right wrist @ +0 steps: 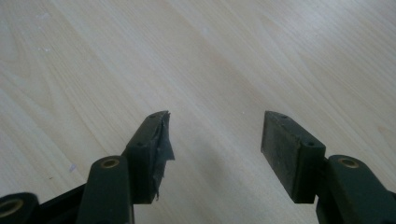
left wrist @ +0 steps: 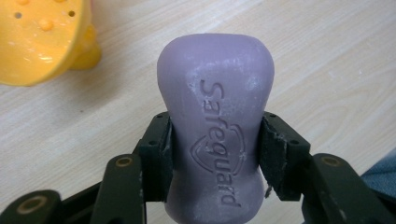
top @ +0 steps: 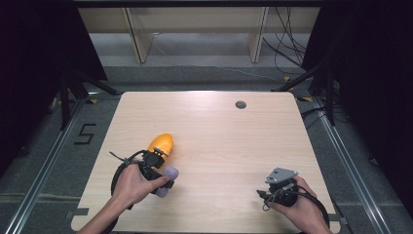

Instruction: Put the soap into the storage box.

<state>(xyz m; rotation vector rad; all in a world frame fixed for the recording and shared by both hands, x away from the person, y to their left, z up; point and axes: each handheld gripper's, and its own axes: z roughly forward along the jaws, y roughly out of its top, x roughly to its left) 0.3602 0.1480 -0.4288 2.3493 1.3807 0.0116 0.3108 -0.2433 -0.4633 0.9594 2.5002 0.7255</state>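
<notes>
Soap sits pinched at its waist in our left gripper, just beside the yellow dish; next we judge placing it inside. Our right gripper rests spread, holding nothing.

light: bright on table | surroundings: dark | focus: sharp | shadows: soft

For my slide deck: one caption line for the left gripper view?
Left gripper clamps a purple soap bar above the wooden table, beside a yellow soap dish.
</notes>
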